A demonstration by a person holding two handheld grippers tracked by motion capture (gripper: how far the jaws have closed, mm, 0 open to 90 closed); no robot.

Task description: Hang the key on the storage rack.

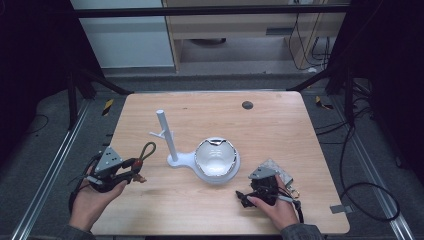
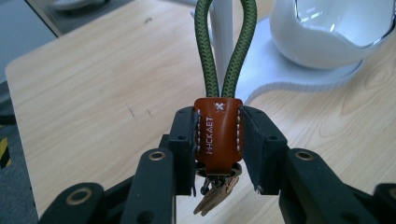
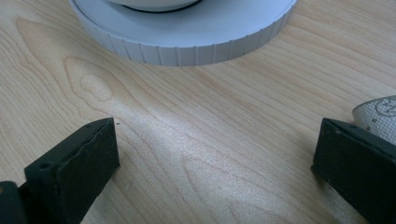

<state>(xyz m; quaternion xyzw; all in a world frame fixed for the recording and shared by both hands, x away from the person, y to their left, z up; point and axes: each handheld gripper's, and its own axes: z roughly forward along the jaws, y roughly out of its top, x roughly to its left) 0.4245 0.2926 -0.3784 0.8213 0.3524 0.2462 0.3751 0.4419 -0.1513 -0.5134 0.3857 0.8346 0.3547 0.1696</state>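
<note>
My left gripper [image 1: 131, 169] is shut on the brown leather tab [image 2: 218, 135] of a keychain, held above the left side of the table. The green cord loop [image 1: 148, 149] sticks out past the jaws toward the white stand. Small keys [image 2: 214, 196] hang under the tab. In the left gripper view the loop [image 2: 225, 46] rises in front of the stand's post [image 2: 225, 23]. My right gripper [image 1: 245, 194] rests low on the table at the right, open, with bare wood between its jaws [image 3: 217, 140].
A white stand with an upright post and side pegs [image 1: 164, 132] sits mid-table on a flat base [image 1: 181, 160], which also bears a glossy white bowl [image 1: 216, 157]. A pale textured item [image 3: 379, 114] lies beside the right gripper. A dark round spot [image 1: 247, 105] marks the far side of the wooden table.
</note>
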